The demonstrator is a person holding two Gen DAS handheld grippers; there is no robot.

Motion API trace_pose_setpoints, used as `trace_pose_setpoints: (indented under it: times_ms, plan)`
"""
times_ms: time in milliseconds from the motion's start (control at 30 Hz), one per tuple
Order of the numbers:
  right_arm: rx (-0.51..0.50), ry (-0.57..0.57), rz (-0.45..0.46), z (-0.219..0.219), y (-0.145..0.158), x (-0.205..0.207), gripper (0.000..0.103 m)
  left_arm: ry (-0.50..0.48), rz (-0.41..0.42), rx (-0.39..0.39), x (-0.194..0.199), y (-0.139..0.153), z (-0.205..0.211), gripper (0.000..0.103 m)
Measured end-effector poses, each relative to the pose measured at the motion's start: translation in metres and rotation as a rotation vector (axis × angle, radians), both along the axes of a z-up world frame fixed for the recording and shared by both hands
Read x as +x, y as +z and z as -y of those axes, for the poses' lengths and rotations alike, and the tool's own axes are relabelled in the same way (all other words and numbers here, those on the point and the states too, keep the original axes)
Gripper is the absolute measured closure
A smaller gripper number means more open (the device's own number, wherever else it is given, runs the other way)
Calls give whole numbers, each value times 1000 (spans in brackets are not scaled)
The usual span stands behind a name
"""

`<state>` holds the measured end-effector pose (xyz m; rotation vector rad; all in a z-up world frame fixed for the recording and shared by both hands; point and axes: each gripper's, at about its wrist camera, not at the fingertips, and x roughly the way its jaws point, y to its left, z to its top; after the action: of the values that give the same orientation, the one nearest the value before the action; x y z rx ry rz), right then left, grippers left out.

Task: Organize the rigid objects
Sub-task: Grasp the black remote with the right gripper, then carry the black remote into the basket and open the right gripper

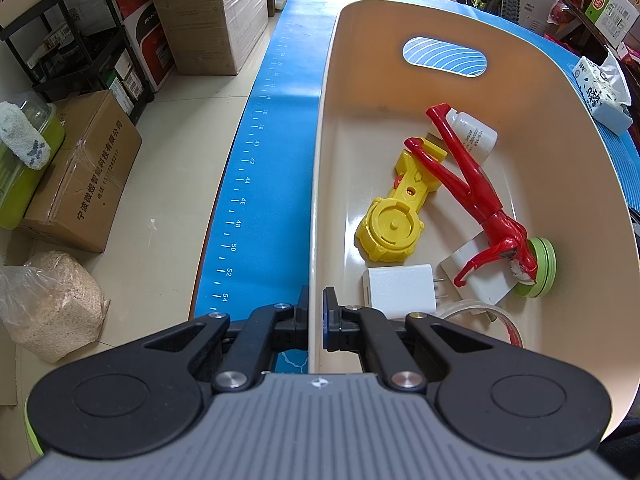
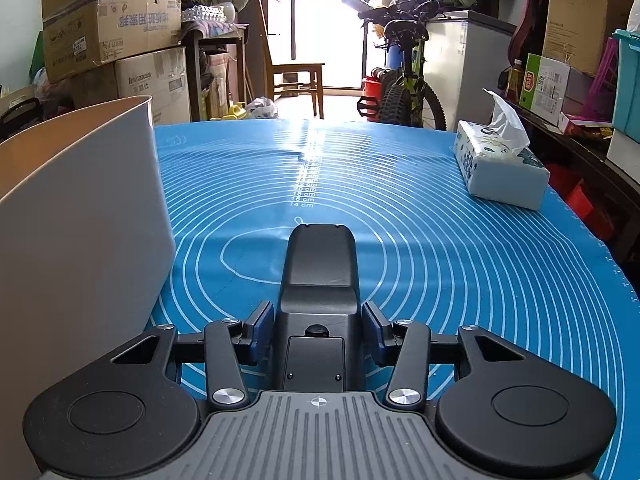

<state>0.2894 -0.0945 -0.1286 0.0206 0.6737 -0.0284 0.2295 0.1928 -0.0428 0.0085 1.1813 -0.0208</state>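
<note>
At the cream plastic bin's [image 1: 320, 208] left wall we see the left gripper [image 1: 316, 300] pinching the rim, pointing steeply down. Right gripper [image 2: 318, 320] straddles a black angular device [image 2: 318, 276] on the blue silicone mat [image 2: 440, 240], pads not yet touching; open mat ahead.

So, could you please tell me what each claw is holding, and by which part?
The left claw is shut on the bin, at its near rim. The right claw has a black device between its pads, not yet clamped.
</note>
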Motion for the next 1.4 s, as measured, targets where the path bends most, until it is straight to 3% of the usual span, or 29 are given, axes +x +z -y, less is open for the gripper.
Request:
trace_pose_setpoints:
  times_ms: [400,767,1033,1400]
  plan:
    - [19,-30,51,7,26,-11,50,-1,0,-3,0,0,-1,99]
    - [18,-13,123,6,81,-26,50,4,-1,2,0,-1,-1,99]
    - [45,97,193,-16,123,-42,50,11,-1,7,-1,0,0,99]
    - [57,287,130,-78,135,-53,50,13,4,15,-1,0,1,99]
